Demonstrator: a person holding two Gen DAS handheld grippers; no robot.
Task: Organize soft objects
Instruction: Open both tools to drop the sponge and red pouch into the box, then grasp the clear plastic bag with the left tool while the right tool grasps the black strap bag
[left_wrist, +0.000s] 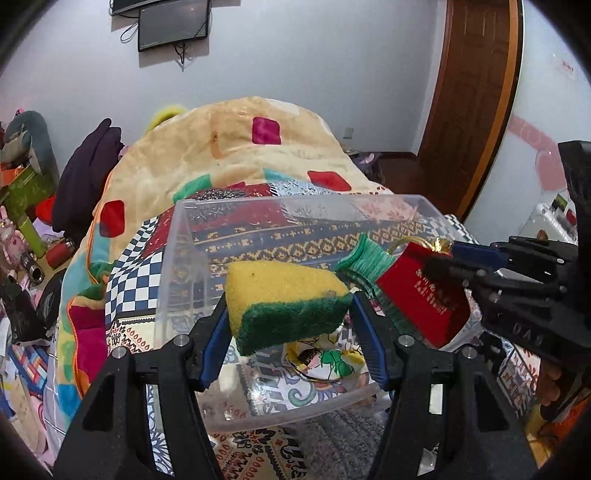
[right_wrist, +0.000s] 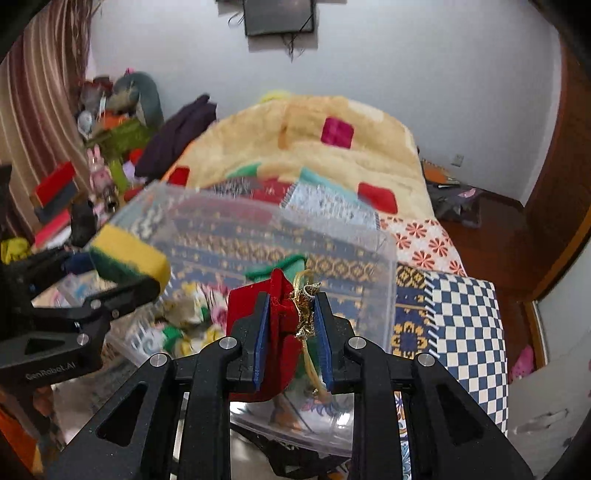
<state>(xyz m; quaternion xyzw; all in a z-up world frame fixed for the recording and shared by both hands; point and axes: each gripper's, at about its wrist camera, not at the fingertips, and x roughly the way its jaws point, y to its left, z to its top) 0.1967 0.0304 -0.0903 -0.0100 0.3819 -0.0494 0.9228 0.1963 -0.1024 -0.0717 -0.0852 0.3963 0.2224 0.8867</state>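
My left gripper (left_wrist: 290, 315) is shut on a yellow sponge with a green scouring side (left_wrist: 284, 301) and holds it over the clear plastic bin (left_wrist: 177, 266). The sponge also shows in the right wrist view (right_wrist: 129, 258). My right gripper (right_wrist: 291, 332) is shut on a red velvet pouch with a gold cord (right_wrist: 280, 325), above the bin (right_wrist: 384, 266). The pouch also shows in the left wrist view (left_wrist: 421, 295), with a green knitted piece (left_wrist: 364, 260) hanging beside it. A floral cloth (left_wrist: 325, 362) lies inside the bin.
The bin sits on a bed with a patchwork cover (left_wrist: 125, 273) and a heaped beige blanket (left_wrist: 236, 147). Cluttered toys and boxes (right_wrist: 103, 147) stand at the left. A wooden door (left_wrist: 469, 110) is at the right.
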